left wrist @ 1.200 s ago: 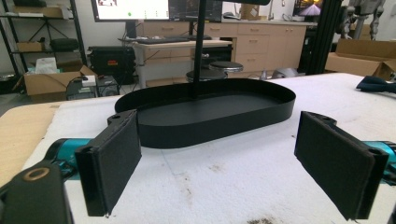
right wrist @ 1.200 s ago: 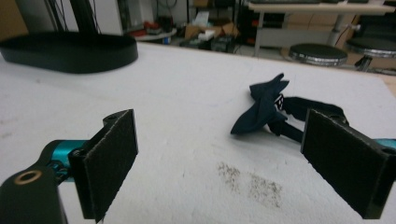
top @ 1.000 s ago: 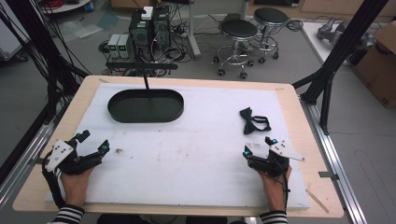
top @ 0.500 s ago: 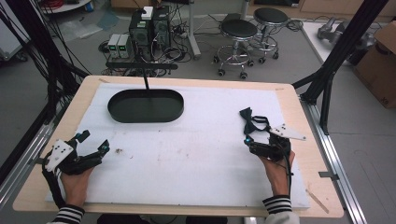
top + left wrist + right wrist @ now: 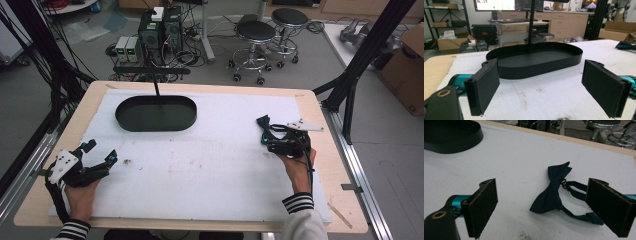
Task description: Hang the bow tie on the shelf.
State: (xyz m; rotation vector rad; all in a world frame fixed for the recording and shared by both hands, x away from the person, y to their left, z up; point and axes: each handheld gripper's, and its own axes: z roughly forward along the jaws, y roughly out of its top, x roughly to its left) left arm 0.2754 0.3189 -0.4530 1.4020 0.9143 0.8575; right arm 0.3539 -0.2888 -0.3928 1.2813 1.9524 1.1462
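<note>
Moving up the right side of the high view since the earlier frames, the right gripper (image 5: 263, 131) is now reaching the bow tie (image 5: 552, 190). Its jaws are standing released, straddling the tie on the white mat (image 5: 215, 165) without touching it. At lower left, the left gripper (image 5: 100, 152) is resting released, facing the black tray (image 5: 536, 60). Nothing is being grasped yet; pickup remains. From above, the tie is mostly hidden behind the right gripper.
</note>
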